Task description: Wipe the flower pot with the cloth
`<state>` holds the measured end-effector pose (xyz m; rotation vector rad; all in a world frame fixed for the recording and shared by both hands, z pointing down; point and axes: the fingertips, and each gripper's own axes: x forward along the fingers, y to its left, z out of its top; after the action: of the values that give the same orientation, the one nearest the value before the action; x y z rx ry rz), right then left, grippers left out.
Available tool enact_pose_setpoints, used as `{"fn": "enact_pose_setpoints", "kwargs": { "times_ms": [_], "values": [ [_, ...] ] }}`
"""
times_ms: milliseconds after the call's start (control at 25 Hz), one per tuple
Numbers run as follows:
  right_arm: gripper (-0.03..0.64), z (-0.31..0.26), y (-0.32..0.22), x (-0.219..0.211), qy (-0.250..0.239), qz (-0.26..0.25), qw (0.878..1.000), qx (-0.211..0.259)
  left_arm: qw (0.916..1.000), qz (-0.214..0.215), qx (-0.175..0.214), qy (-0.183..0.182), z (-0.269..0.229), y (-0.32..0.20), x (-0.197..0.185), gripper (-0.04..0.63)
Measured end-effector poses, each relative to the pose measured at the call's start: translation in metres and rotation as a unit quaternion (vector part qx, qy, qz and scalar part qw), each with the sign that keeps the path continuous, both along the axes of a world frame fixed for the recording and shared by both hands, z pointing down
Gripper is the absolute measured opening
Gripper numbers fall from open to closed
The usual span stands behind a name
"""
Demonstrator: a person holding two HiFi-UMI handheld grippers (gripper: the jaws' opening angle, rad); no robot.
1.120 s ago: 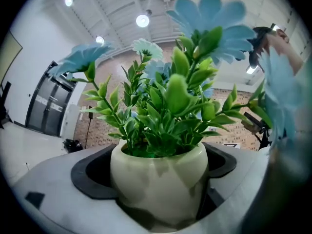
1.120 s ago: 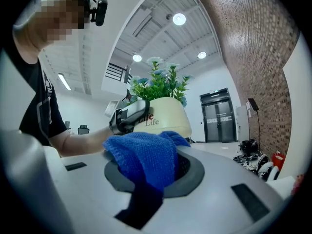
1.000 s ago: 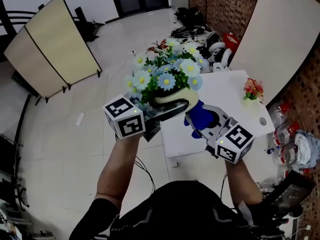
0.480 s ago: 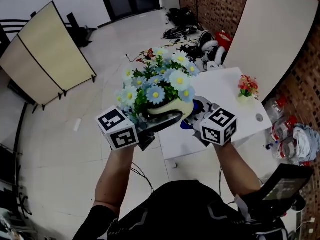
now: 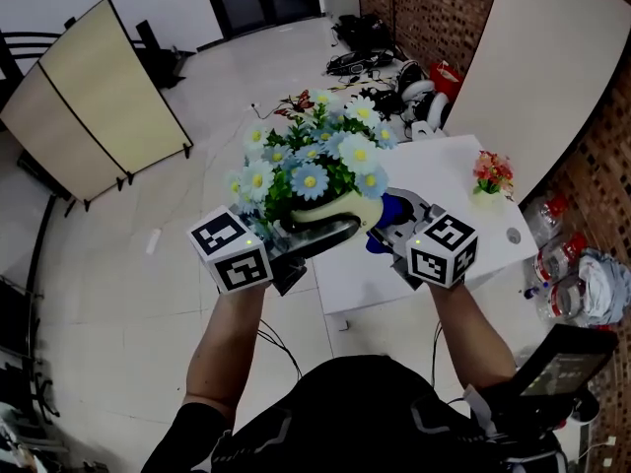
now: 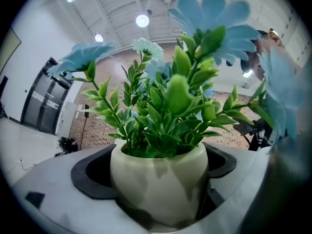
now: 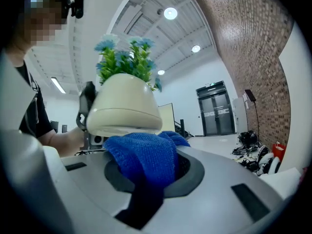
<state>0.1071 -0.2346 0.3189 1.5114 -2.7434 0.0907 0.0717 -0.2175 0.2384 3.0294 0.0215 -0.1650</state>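
Observation:
A cream flower pot (image 5: 340, 211) full of pale blue artificial daisies (image 5: 311, 161) is held up in the air, in front of the person's chest. My left gripper (image 5: 323, 235) is shut on the pot, whose round body (image 6: 158, 179) sits between the dark pads (image 6: 90, 172). My right gripper (image 5: 392, 227) is shut on a blue knitted cloth (image 5: 388, 209). In the right gripper view the cloth (image 7: 144, 160) presses against the pot's lower edge (image 7: 124, 116). The pot's base is hidden in the head view.
A white table (image 5: 463, 180) stands below and to the right, with a small pot of red flowers (image 5: 490, 175) on it. A folding screen (image 5: 89, 97) stands at the left. Bags and cables (image 5: 389, 62) lie by the brick wall, and bottles (image 5: 572, 284) at the right.
My right gripper with the cloth has moved left, up against the pot's right side, then eased slightly back to the right. The left gripper still holds the pot in about the same place.

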Motion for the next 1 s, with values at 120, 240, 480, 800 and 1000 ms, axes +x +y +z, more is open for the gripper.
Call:
{"fn": "enact_pose_setpoints", "kwargs": {
  "times_ms": [120,240,480,800,1000],
  "values": [
    [0.075,0.001,0.026,-0.004,0.002,-0.005,1.0,0.007,0.9999,-0.015,-0.004,0.002,0.003,-0.007,0.004,0.545],
    [0.075,0.005,0.047,-0.024,0.005,-0.027,0.999,0.02,0.9999,-0.017,-0.002,0.004,0.007,-0.012,0.008,0.545],
    [0.075,0.0,0.064,-0.063,0.021,-0.057,0.998,0.036,0.9999,-0.014,0.004,0.01,0.003,-0.009,0.01,0.543],
    [0.075,-0.006,0.048,-0.083,0.02,-0.049,0.998,0.033,0.9999,-0.001,-0.006,0.014,-0.004,0.006,0.004,0.543],
    [0.075,-0.006,0.029,-0.074,0.001,-0.033,0.999,0.032,0.9994,0.012,-0.023,0.021,-0.007,0.011,0.004,0.544]
  ]
}}
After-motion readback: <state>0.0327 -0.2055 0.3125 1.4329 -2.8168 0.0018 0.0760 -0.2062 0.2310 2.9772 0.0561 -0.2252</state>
